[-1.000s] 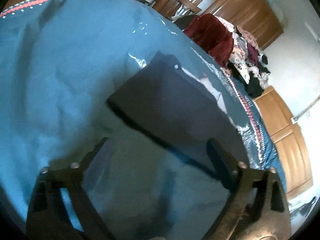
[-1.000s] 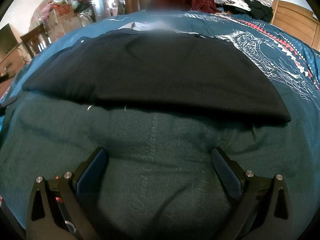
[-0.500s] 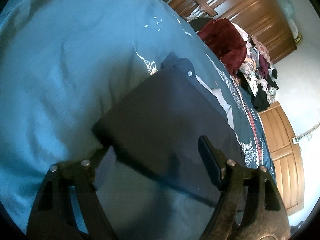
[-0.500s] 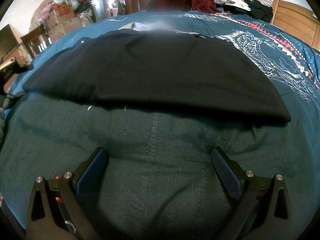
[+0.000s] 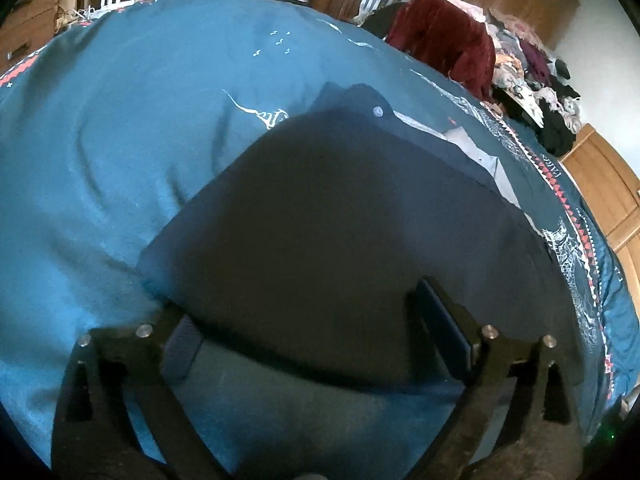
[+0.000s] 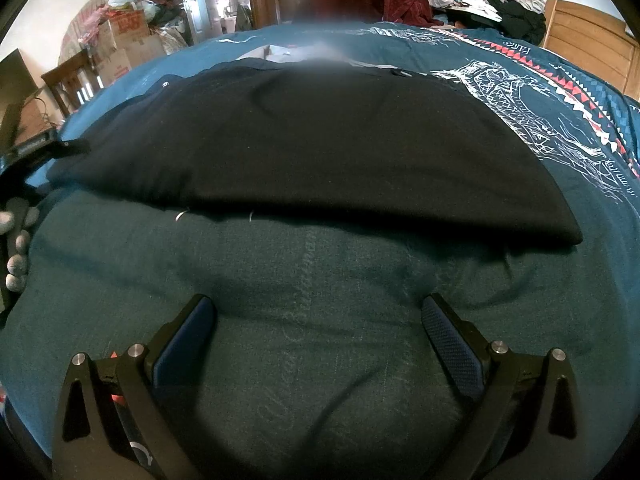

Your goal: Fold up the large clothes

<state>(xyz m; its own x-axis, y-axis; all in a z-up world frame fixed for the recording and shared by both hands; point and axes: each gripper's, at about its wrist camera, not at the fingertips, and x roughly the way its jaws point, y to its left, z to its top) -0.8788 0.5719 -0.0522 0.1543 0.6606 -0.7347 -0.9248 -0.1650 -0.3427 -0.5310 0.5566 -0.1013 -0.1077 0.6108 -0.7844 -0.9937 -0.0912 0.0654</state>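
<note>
A large dark garment (image 5: 344, 216) lies folded flat on the teal bedspread (image 5: 120, 128), with a snap button and pale lining showing at its far end. My left gripper (image 5: 312, 336) is open and low at the garment's near edge, which runs between its fingers. In the right wrist view the same garment (image 6: 312, 148) stretches wide across the bed. My right gripper (image 6: 320, 332) is open over bare bedspread (image 6: 320, 360), a short way back from the garment's near edge. The left gripper (image 6: 40, 148) and a gloved hand (image 6: 16, 240) show at that view's left edge.
A maroon garment (image 5: 444, 40) and a heap of mixed clothes (image 5: 532, 80) lie at the bed's far side. Wooden cupboards (image 5: 600, 192) stand to the right. A wooden chair (image 6: 68, 84) and cardboard boxes (image 6: 124, 36) stand beyond the bed's left edge.
My left gripper has closed in on the garment's corner, and the edge now lies between its fingers. It and the hand have come into the right wrist view. The right gripper has stayed still.
</note>
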